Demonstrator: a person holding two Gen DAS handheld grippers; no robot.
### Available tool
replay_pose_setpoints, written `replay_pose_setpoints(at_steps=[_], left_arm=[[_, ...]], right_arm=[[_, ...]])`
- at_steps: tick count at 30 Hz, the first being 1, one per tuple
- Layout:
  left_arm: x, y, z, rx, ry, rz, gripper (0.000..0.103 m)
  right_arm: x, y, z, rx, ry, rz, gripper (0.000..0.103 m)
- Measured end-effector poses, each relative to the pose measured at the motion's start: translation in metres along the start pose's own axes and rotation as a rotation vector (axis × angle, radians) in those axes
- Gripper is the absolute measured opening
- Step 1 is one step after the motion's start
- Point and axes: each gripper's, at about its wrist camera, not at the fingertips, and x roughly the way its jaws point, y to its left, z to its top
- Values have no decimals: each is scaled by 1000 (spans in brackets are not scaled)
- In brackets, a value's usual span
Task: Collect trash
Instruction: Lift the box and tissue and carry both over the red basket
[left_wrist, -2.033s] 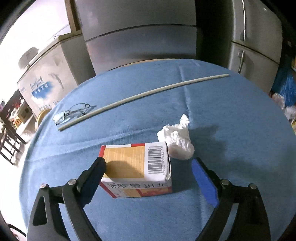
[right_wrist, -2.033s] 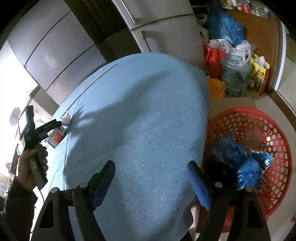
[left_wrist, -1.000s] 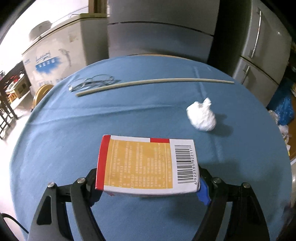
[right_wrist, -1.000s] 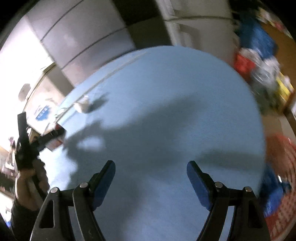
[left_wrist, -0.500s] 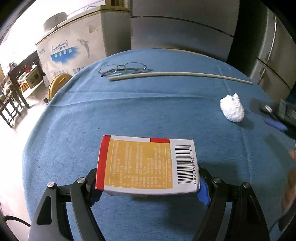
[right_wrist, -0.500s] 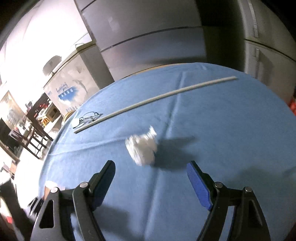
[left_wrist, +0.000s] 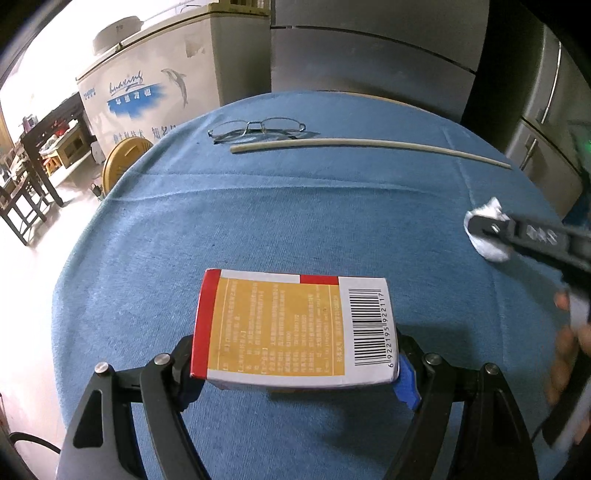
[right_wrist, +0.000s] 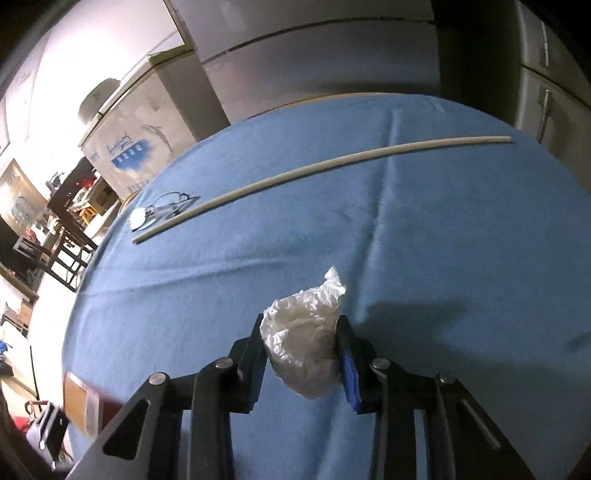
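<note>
Tissue wad (right_wrist: 306, 343) pinched between right claw (right_wrist: 301, 360) pads, above blue cloth (right_wrist: 443, 240)

Bright light is washing out the room's left side, where a white chest freezer (left_wrist: 147, 88) is standing beside grey refrigerators (left_wrist: 369, 55) and dark wooden chairs (left_wrist: 22, 199).

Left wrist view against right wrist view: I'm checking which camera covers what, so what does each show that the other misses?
Only the left wrist view shows the box's printed top with its barcode, clamped in the left tongs, plus a hand on the right tongs' handle. Only the right wrist view shows the right tongs, which have just been closing, pinching the tissue from both sides. Both show the tissue, blue tablecloth, glasses and long stick.
</note>
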Motion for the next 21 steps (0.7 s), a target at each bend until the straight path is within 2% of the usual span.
replay_pose_setpoints(at_steps=[11, 21], left_arm=[[-33, -25, -17, 46, -33, -36, 82], [-56, -64, -40, 140, -47, -75, 82]], right_arm=[[-90, -50, -87, 160, -68, 80, 37], [-152, -80, -152, 256, -143, 77, 37]])
